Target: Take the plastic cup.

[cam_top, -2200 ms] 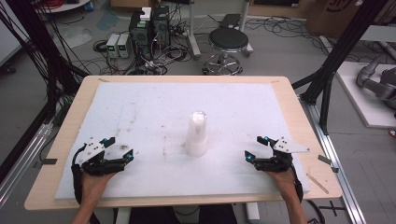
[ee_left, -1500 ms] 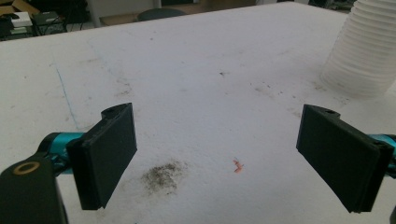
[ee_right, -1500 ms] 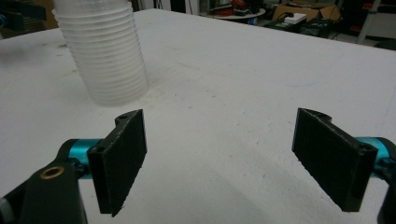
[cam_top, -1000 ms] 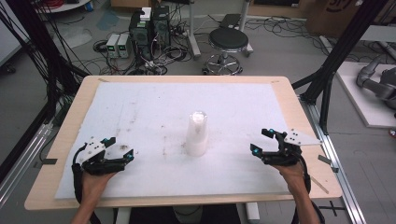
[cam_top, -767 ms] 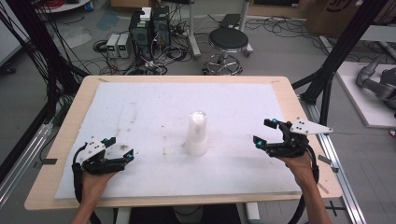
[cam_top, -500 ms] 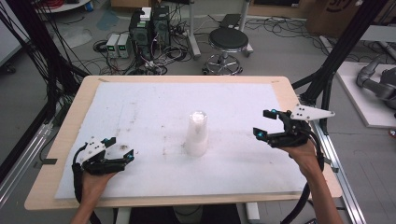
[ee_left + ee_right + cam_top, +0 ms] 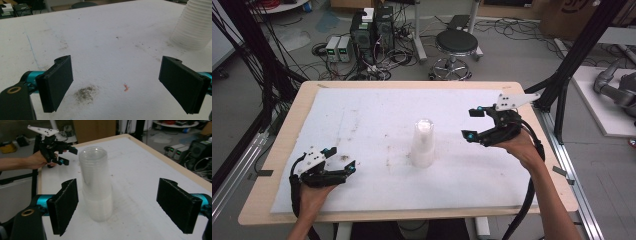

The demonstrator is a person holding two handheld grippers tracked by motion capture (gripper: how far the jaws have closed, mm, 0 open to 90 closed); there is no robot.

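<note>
I read the right gripper (image 7: pixel 471 123) as raised above the table (image 7: pixel 282 145), to the right of the stack of cups (image 7: pixel 422 143) and clear of it. Its jaws stand wide apart with nothing between the pads. In the right gripper view the stack of cups (image 7: pixel 96 183) stands upright ahead of the jaws, closer to the left-hand pad, and neither pad touches it.

I read the left gripper (image 7: pixel 339 161) as low at the near left part of the white mat (image 7: pixel 362 115), well apart from the stack. Its jaws are also apart and hold nothing; in the left gripper view the bare mat (image 7: pixel 105 50) lies between the pads, with a dark smudge (image 7: pixel 85 93) and a small orange fleck (image 7: pixel 126 87) on it.

The stack stands near the middle of the mat, between the two grippers.

Compared with the earlier frames, the right gripper has lifted off the mat and moved up and farther from me, toward the far right of the table. The left gripper and the stack are unchanged.
</note>
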